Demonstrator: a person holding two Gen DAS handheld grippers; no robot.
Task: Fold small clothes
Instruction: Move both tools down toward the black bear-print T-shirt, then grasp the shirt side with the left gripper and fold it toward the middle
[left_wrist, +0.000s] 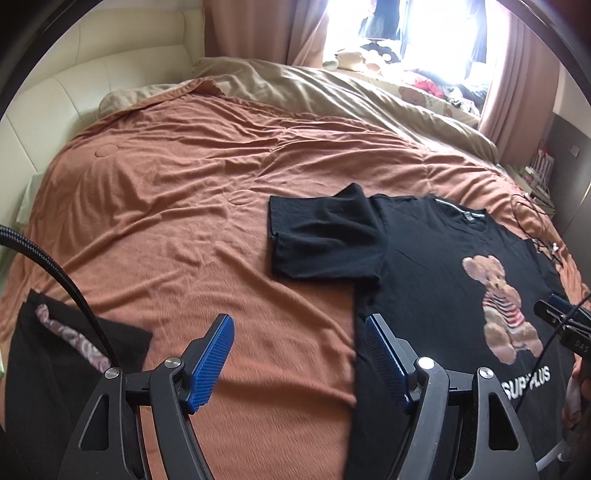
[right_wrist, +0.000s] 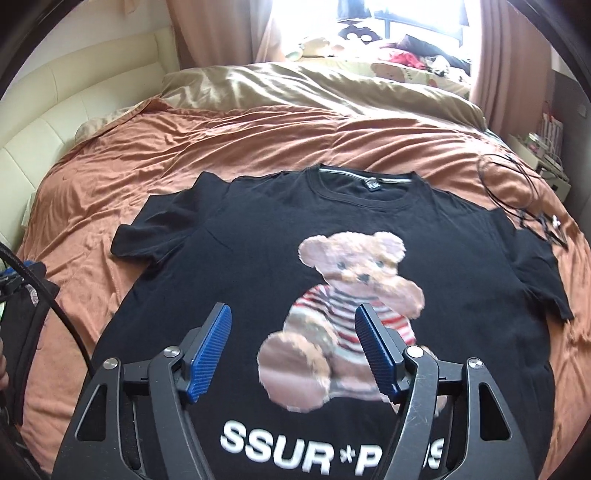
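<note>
T-shirt (right_wrist: 443, 258), black with a bear print, is laid flat, front up, on the orange bedspread (left_wrist: 166, 203). Right gripper (right_wrist: 293, 347) is held spread above the print, nothing pinched. Left gripper (left_wrist: 299, 354) is held spread over the shirt's side edge, likewise empty. Beyond, a beige duvet (right_wrist: 295, 88) is seen.

Both views look forward and downward along a pair of blue-padded fingers that fill the lower frame, over a bed. The left wrist view hangs near the orange bedspread (left_wrist: 166, 192), with the black T-shirt (left_wrist: 424, 258) at centre right. The right wrist view sits close above that same T-shirt (right_wrist: 258, 229), centred. Both share the shirt, the bedspread (right_wrist: 92, 177) and the bright window (left_wrist: 406, 29) (top of each frame).
</note>
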